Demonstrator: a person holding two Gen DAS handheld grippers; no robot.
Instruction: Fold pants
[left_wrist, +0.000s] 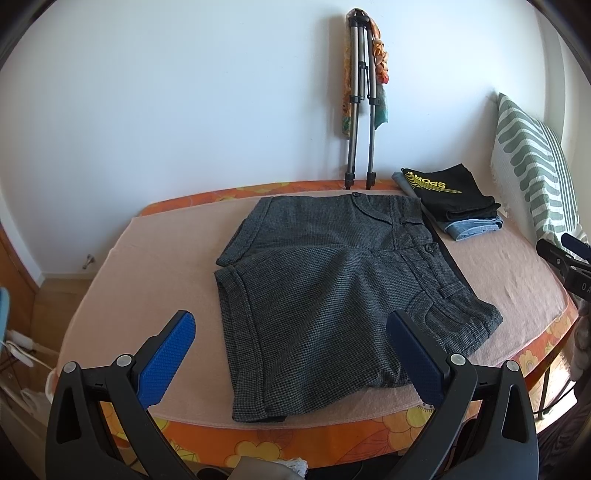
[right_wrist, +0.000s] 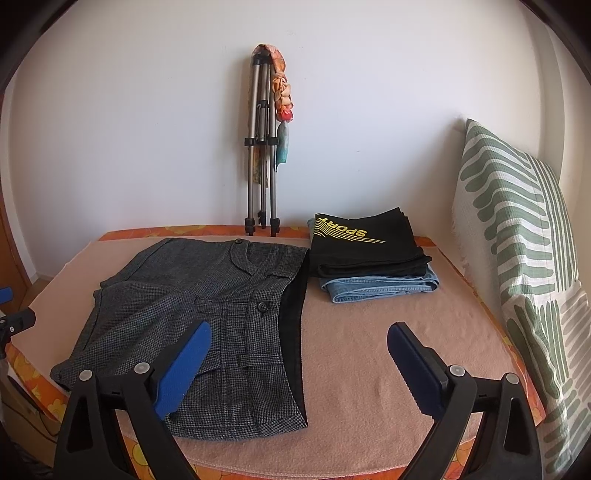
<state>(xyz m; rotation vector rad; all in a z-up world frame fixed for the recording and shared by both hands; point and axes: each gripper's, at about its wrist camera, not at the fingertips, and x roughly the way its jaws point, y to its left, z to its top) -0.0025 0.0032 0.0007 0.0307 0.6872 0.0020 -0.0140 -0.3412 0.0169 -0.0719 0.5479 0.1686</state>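
Note:
Dark grey checked shorts (left_wrist: 332, 288) lie spread flat on the pink blanket (left_wrist: 155, 258), waistband to the right, leg hems to the left. They also show in the right wrist view (right_wrist: 207, 317). My left gripper (left_wrist: 291, 354) is open and empty, hovering above the near edge of the shorts. My right gripper (right_wrist: 299, 365) is open and empty, hovering above the waistband end of the shorts and the bare blanket (right_wrist: 388, 332). The right gripper's fingers (left_wrist: 561, 254) show at the right edge of the left wrist view.
A stack of folded clothes, black "SPORT" garment (right_wrist: 365, 240) on blue jeans (right_wrist: 380, 286), lies at the back right. A green-striped pillow (right_wrist: 517, 240) leans on the right. A folded tripod (right_wrist: 262, 155) leans against the white wall. The orange floral mattress edge (left_wrist: 295, 439) is near me.

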